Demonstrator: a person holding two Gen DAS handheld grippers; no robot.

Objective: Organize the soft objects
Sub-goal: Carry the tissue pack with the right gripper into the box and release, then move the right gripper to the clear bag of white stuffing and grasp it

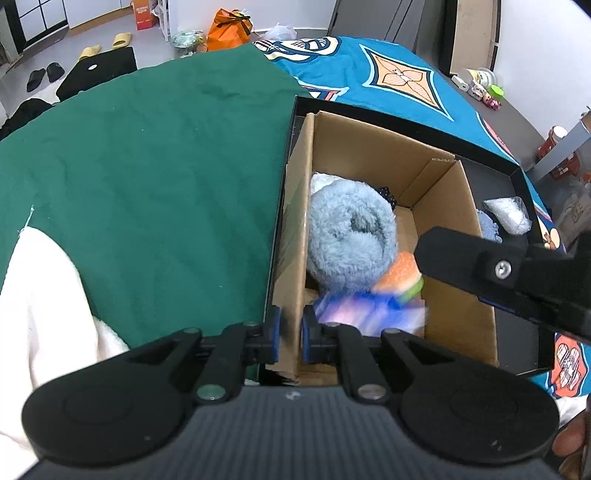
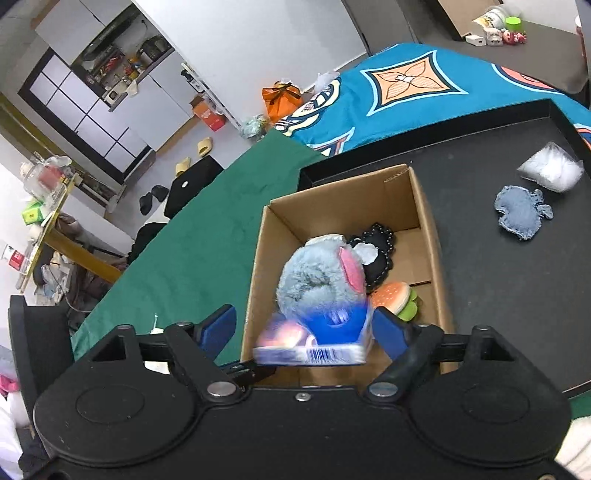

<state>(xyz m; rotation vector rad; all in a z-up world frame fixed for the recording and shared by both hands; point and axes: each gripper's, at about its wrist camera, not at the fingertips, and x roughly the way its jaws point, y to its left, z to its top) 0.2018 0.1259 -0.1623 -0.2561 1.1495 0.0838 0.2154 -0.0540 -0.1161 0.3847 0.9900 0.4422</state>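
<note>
A cardboard box (image 1: 439,177) (image 2: 340,192) stands in a black tray (image 2: 498,295). It holds a fluffy blue plush (image 1: 349,236) (image 2: 317,284), a burger toy (image 1: 400,271) (image 2: 393,295) and a black pouch (image 2: 380,251). My left gripper (image 1: 290,338) is shut on the box's near-left wall. My right gripper (image 2: 306,332) is open above the box; a blurred blue-and-white pack (image 2: 314,345) (image 1: 369,312) is between its fingers, not touched by them. A denim patch (image 2: 521,210) and a clear bag of white filling (image 2: 552,168) lie on the tray.
The tray rests on a green cloth (image 1: 147,184) and a teal patterned blanket (image 1: 388,70). A white fabric (image 1: 40,314) lies at the near left. Floor clutter, slippers and an orange bag (image 1: 229,27) are beyond the far edge.
</note>
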